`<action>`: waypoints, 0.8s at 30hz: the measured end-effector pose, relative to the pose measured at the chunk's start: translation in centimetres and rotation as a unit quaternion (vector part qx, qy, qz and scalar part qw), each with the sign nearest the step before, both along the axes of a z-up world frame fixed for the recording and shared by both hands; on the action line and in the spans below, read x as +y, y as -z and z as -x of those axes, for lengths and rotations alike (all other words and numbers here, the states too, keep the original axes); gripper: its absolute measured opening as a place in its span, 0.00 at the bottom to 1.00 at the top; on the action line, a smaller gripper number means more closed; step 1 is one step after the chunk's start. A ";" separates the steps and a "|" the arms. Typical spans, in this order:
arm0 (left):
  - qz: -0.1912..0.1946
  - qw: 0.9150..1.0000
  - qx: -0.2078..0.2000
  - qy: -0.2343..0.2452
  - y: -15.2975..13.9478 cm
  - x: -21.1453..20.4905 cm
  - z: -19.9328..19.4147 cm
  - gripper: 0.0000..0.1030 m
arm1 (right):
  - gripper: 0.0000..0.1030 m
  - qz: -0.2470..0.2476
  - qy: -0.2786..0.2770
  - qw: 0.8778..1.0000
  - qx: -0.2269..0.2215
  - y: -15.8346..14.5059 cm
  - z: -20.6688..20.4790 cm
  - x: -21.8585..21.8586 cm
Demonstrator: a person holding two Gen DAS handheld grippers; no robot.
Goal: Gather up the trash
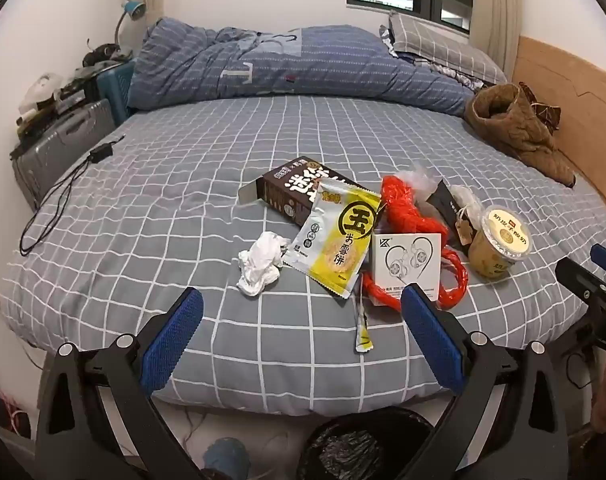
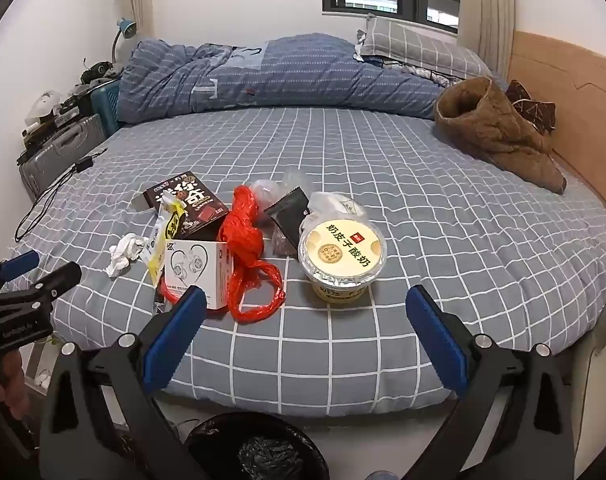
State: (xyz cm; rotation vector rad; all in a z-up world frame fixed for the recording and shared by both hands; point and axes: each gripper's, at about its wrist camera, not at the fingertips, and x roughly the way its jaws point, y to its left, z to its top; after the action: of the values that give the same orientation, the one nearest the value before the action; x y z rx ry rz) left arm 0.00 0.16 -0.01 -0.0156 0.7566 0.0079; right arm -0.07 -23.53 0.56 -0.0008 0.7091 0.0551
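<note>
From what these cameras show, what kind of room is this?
Most likely a small bedroom in a home. A bed with a grey checked sheet fills the view, a rolled blue duvet and a pillow lie at its far side, and a desk lamp stands in the corner.

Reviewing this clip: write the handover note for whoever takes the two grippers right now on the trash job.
Left gripper: open, empty, above the bed's near edge.
Right gripper: open, empty, likewise.
Trash in a pile on the bed: crumpled tissue, yellow snack wrapper, brown carton, white earphone box, red plastic bag, yogurt cup.
Bin with black liner on the floor below.
Done: nothing visibly collected.
Left: every piece.
</note>
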 end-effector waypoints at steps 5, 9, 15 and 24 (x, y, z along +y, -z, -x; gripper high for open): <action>-0.009 1.000 -0.004 -0.005 0.1 0.1 0.2 0.94 | 0.93 0.008 0.003 1.000 0.006 0.0 0.0 0.0; -0.012 1.000 -0.002 -0.008 0.1 -0.1 0.1 0.94 | 0.93 0.009 0.002 1.000 0.004 0.4 -0.4 0.3; -0.008 1.000 -0.006 -0.011 -0.2 -0.2 0.1 0.94 | 0.93 0.009 0.006 1.000 0.003 -0.2 0.0 0.0; -0.008 1.000 -0.005 -0.008 0.3 -0.4 -0.6 0.94 | 0.93 0.012 0.010 1.000 0.006 0.4 -0.3 -0.4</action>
State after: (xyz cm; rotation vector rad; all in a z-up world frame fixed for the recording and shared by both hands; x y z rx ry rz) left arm 0.56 -0.24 -0.31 -0.0059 0.7473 0.0289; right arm 0.23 -23.88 0.11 -0.0167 0.7218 0.0278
